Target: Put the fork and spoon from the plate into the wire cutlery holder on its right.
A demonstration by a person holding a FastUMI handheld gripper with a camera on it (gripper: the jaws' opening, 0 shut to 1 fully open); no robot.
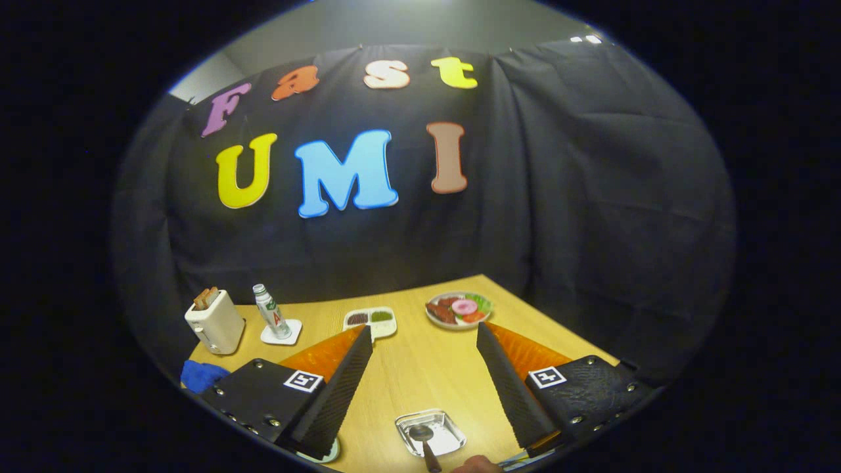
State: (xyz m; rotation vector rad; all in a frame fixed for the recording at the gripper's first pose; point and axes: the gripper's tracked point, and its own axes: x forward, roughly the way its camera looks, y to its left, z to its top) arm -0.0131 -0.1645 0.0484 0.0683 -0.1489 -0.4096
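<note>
Gripper view looks out over a wooden table (420, 368) with the gripper (424, 338) held above it, its two fingers spread wide and nothing between them but bare tabletop. Each finger carries one square black-and-white marker on its mount, two markers in all.

Low down between the fingers sits one small square metal tray (443, 420), and one spoon (420, 433) lies with its bowl in that tray and its handle running back toward me. Just below the spoon handle, the tip of a person's hand (476, 465) shows. Under the left finger I can make out the curved rim of one pale plate (327, 454), mostly hidden. Just inside the right finger's base a sliver of something pale and wiry shows; I cannot tell what it is.

Beyond the fingertips, along the far side of the table, I count five more things: one white toaster (215, 323) with toast standing in its slot; one bottle (271, 312) with a label too small to read, upright on a white coaster; one white two-part dish (371, 320), one side dark, the other green; one round plate of food (460, 309); and one blue cloth (200, 376) near the toaster, at the table's edge.
</note>
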